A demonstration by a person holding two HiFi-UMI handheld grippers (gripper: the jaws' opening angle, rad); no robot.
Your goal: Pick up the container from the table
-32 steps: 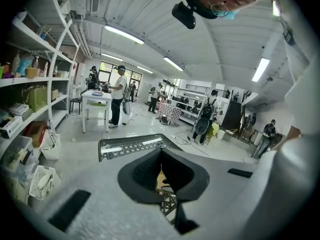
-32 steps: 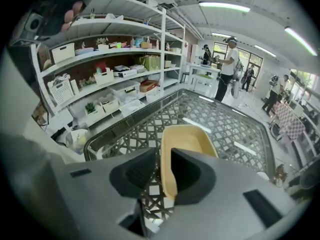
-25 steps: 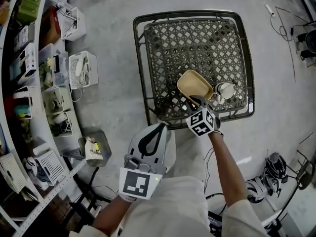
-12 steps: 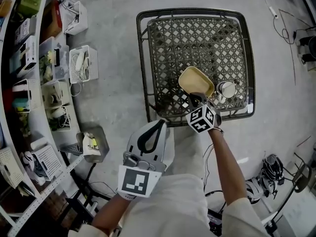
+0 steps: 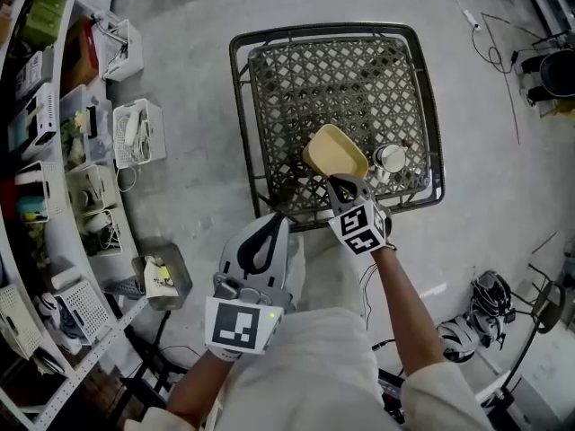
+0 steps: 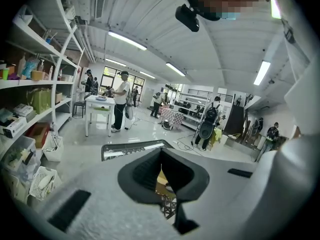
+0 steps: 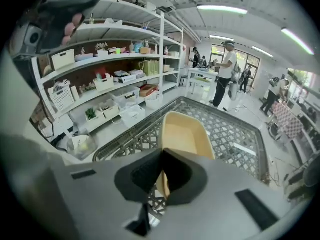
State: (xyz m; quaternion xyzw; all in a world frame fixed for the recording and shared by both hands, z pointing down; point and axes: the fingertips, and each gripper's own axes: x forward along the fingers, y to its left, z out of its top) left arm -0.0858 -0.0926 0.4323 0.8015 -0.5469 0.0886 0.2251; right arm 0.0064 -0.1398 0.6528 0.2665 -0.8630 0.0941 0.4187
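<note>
The right gripper (image 5: 342,185) is closing its jaws on the yellow container (image 5: 334,153), with the pads pinching the container's near short rim. The container is over the near right part of the lattice counter (image 5: 296,70), open side up. Its long axis runs from the gripper toward the far left. A small round cup (image 5: 390,158) stands just right of it. The left gripper (image 5: 269,223) hangs by the counter's near edge, jaws together and empty.

One yellow container (image 5: 334,151), one small round jar (image 5: 390,158), one lattice table (image 5: 314,70).
</note>
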